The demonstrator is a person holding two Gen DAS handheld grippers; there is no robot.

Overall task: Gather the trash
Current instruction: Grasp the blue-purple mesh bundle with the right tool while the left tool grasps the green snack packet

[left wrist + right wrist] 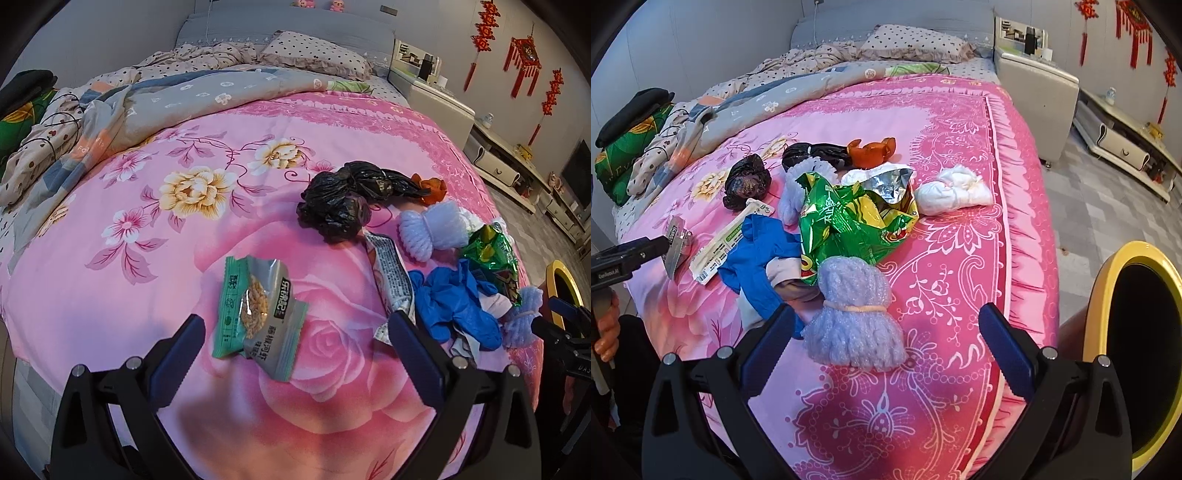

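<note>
A green-and-grey snack packet (258, 308) lies flat on the pink floral bedspread (147, 258), just ahead of my left claw (295, 332), whose jaws are spread wide and hold nothing. My right claw (886, 332) gapes just as wide and empty over a lilac foam bundle (853, 314) tied with a rubber band. Behind that bundle sit a crumpled green chip bag (849, 225), blue gloves (757, 254) and black bags (746, 181). A yellow-rimmed bin (1108, 295) stands beside the bed at right.
</note>
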